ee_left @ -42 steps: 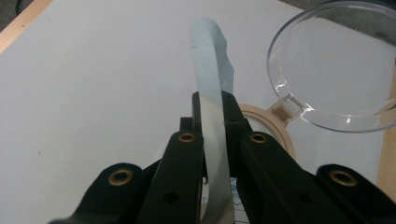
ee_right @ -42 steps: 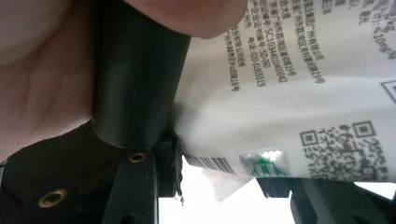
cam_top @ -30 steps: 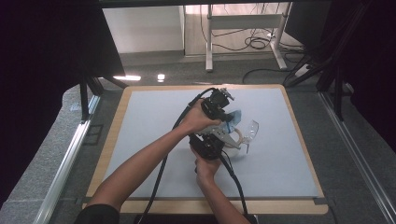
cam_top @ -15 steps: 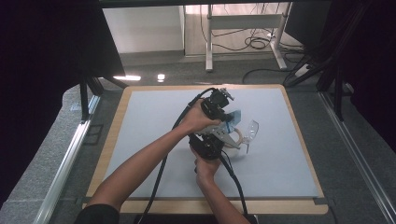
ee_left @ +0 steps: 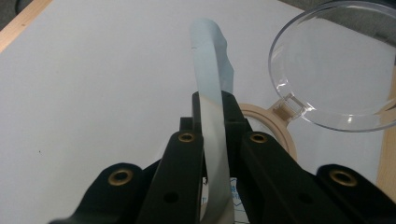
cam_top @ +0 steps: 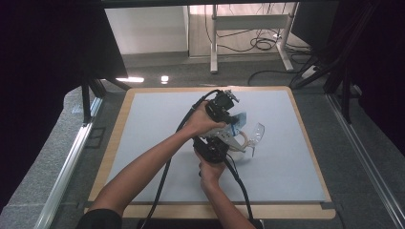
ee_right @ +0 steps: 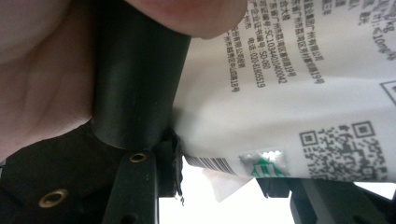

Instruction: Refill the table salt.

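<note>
One sachet (ee_left: 212, 116), pinched edge-on by the left gripper (ee_left: 212, 140), jaws clamped right on its strip, long axis running away from the fingers over mid-desk (cam_top: 157, 124). The right gripper (ee_right: 215, 186) grips its printed lower body. One clear-lidded container (ee_left: 334, 74) just beside it

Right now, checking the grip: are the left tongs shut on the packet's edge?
Shut: the left tongs pinch the packet's pale blue edge.
</note>
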### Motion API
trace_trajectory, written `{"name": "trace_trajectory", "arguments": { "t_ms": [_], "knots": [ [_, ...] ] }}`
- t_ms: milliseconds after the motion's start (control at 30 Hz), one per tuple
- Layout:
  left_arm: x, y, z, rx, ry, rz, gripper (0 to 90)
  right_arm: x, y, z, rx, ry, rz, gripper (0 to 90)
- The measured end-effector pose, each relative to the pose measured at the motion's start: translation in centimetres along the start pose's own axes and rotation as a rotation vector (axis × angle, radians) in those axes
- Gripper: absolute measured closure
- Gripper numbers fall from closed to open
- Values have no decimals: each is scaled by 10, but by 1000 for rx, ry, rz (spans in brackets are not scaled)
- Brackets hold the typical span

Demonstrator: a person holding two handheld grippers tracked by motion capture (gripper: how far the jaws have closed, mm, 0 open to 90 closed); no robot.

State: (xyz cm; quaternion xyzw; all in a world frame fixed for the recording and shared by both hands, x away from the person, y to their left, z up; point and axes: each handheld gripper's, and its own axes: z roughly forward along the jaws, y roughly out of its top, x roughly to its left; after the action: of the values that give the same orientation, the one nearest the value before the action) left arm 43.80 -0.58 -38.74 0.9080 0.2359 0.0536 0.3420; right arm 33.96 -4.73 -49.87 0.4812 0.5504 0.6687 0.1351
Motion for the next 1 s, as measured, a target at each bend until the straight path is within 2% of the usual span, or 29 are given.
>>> {"name": "trace_trajectory", "arguments": {
  "t_ms": [1000],
  "knots": [
    [0,1,0,-1,-5,0,888,0,2,-1,8,-2,-12,581]
  ]
}}
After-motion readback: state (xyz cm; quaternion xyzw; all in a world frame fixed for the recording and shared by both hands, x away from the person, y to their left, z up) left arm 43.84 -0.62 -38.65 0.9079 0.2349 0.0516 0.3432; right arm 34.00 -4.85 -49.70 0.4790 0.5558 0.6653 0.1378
